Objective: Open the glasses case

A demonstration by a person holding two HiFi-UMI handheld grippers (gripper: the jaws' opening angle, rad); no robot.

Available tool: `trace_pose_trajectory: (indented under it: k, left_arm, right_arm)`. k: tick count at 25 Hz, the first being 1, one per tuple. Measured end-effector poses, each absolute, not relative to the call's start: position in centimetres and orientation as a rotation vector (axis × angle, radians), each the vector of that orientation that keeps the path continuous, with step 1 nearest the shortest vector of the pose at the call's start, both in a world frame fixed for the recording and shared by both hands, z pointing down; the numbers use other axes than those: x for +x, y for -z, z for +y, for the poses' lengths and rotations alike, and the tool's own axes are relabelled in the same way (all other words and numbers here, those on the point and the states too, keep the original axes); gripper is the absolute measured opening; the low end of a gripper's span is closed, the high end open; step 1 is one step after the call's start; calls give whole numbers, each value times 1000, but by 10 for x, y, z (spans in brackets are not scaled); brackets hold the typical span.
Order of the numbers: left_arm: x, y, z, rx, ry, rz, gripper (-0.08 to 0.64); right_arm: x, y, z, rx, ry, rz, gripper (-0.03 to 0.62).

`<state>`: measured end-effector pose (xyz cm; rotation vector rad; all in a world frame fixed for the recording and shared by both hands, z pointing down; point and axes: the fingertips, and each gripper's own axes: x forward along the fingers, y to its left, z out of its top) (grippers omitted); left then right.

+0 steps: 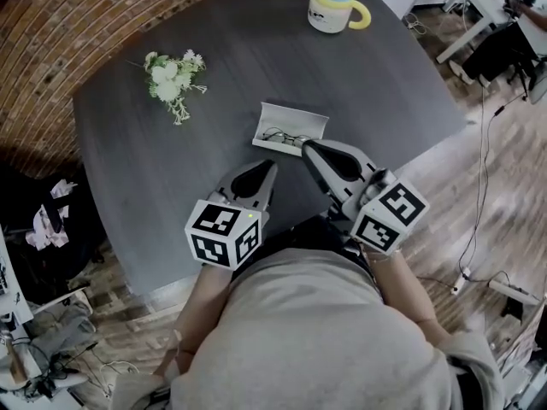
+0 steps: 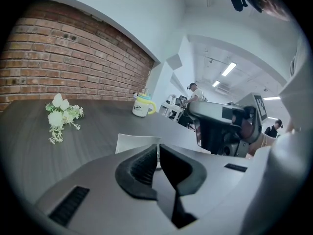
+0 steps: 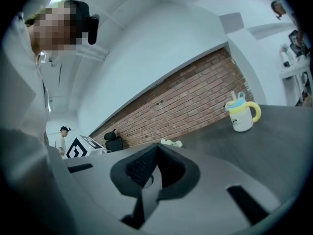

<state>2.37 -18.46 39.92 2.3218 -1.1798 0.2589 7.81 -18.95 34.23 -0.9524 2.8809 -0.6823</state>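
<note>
The white glasses case point(image 1: 291, 123) lies open on the dark round table point(image 1: 154, 169), its lid standing up at the far side and a pair of glasses point(image 1: 283, 135) inside. My right gripper point(image 1: 306, 146) is shut and empty, its tips just at the case's near right edge in the head view. My left gripper point(image 1: 271, 167) hangs a little nearer the table's front, also shut with nothing in it. In the left gripper view the case point(image 2: 133, 142) shows just beyond the closed jaws point(image 2: 158, 146). The right gripper view point(image 3: 157, 146) points level over the table and hides the case.
A bunch of white flowers point(image 1: 174, 79) lies at the far left of the table. A yellow and blue mug point(image 1: 334, 5) stands at the far edge. The table's front edge is right below my grippers. Desks and cables fill the floor at the right.
</note>
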Motion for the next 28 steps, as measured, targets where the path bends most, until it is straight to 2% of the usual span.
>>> trace_pose_trajectory:
  k: [9, 28]
  left_arm:
    - [33, -406, -174, 2314, -285, -1161, 32]
    - [31, -418, -174, 2282, -337, -1158, 32]
  right_arm:
    - [83, -375, -172, -1109, 746, 2970, 6]
    - [85, -402, -163, -1140, 803, 3047, 6]
